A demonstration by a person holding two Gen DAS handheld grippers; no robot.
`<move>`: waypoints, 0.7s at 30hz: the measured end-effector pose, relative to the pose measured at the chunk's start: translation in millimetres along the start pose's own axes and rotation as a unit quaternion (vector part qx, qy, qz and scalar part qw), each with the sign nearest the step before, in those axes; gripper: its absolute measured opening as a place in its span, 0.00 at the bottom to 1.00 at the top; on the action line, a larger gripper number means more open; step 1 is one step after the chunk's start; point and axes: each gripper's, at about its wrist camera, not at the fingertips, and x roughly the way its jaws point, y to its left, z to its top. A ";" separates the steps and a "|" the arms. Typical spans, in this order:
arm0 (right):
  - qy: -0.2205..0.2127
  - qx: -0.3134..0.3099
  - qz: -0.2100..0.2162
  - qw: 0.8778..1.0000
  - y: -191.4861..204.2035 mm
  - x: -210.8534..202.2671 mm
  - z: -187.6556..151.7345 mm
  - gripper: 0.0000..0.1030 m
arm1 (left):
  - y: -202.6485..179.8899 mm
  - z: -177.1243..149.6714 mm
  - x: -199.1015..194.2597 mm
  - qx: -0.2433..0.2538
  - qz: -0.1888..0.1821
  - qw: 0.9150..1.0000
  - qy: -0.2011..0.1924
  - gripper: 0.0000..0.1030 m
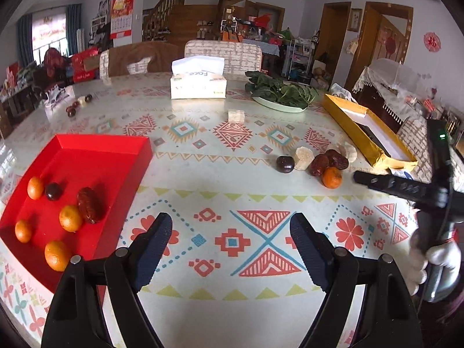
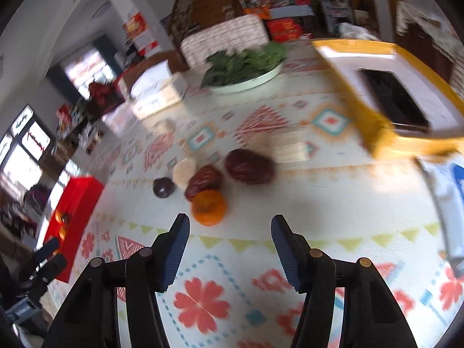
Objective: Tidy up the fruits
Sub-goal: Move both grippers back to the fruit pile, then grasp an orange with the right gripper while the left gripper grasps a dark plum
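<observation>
Fruits, two lots. Lot one: red tray (image 1: 87,156) at the table's left edge, holding four oranges (image 1: 70,218), one dark round fruit (image 1: 53,191) and one date (image 1: 89,204), all lying loose and apart except the date, which touches the nearest orange. Lot two: loose cluster toward the table's right edge, near the yellow box (image 1: 368,133), comprising one orange (image 2: 208,207), two dates (image 2: 249,166) and one dark plum (image 2: 164,187), with a pale block (image 2: 184,169) among them that does not look like fruit; the orange touches the nearer date. Further small dark pieces lie at the far left edge, too small to identify. Table (image 1: 232,290): patterned cloth; also bears a tissue box (image 1: 198,82) and a plate of greens (image 1: 279,98) at the far edge. Left gripper (image 1: 230,230): jaws wide, empty, hovering over bare cloth just right of the tray. Right gripper (image 2: 230,232): jaws wide, empty, pointed at the cluster, the orange just ahead of the left fingertip and not yet between the jaws; this view is blurred. Step in hand, by judgement: collecting lot two into the tray, roughly half done. Next move calls for shifting the right gripper left and forward to straddle the orange, closing gently on it without knocking the touching date, then carrying it across to the tray.
</observation>
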 end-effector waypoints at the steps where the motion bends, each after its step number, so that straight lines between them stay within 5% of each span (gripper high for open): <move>1: 0.006 -0.006 -0.001 1.000 4.9 7.2 1.5 0.62 | 3.3 2.2 1.5 -0.003 -0.003 1.000 0.002 0.80; 7: 0.017 -0.030 -0.003 0.999 22.0 30.5 6.7 0.62 | 10.9 21.0 14.6 -0.018 -0.023 1.000 0.010 0.80; 14: 0.014 -0.036 -0.016 0.999 20.6 36.9 8.8 0.35 | -11.1 37.8 47.6 0.007 -0.035 0.999 0.018 0.80; 21: -0.001 -0.010 0.007 1.000 8.8 27.0 10.0 0.34 | -35.4 42.0 90.6 0.019 -0.060 0.997 0.044 0.80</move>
